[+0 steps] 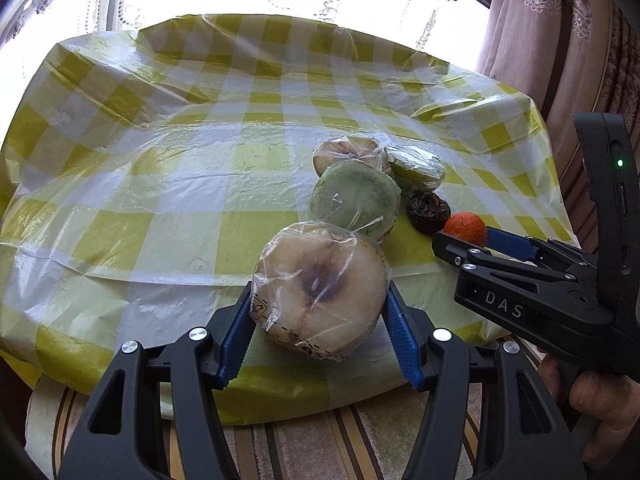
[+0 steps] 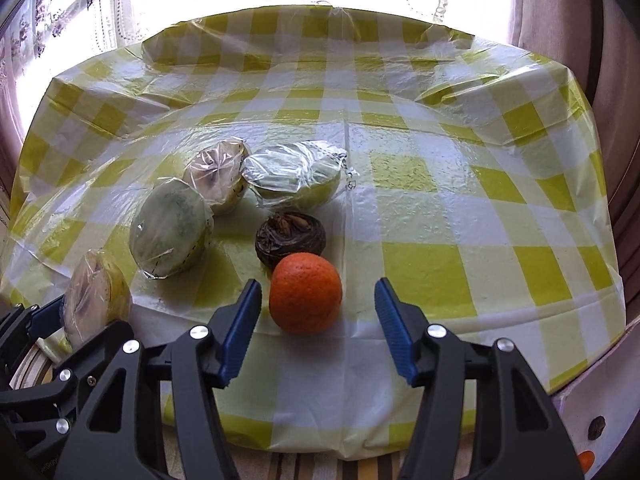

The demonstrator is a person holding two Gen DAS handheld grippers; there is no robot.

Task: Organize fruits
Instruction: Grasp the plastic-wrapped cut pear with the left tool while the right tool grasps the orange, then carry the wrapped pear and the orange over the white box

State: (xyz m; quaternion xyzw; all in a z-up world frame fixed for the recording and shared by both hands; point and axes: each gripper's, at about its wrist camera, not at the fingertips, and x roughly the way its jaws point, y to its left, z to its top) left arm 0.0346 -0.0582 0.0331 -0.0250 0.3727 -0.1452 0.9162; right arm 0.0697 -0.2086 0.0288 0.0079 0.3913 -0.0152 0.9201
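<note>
**Left claw grasping a wrapped fruit half, right claw spread around the orange**

On my left wrist feed, the left claw is clenched on a cut fruit half wrapped in clear film, pale with a brown core. Both blue pads press its sides, and it sits at the near edge of the counter, which is covered with a yellow-and-white checked plastic cloth. I cannot tell whether the fruit rests on the cloth or is lifted slightly.

At 12 o'clock from that fruit stands a wrapped green half, tilted on edge. Beyond it, toward 12 again, a wrapped pale half leans against it, and a wrapped green-skinned piece lies just beside that at 3 o'clock. A dark dried fruit shell sits at 3 o'clock from the tilted green half.

On my right wrist feed, the right claw is released, its pads wide apart, and the orange sits on the cloth between them, nearer the left pad. I see a gap on each side, so neither pad touches it. The dried shell is just beyond the orange at 12 o'clock, close to touching. The left claw with its wrapped fruit shows at 9 o'clock in this feed. Patterned curtains hang behind the counter against bright window light.
</note>
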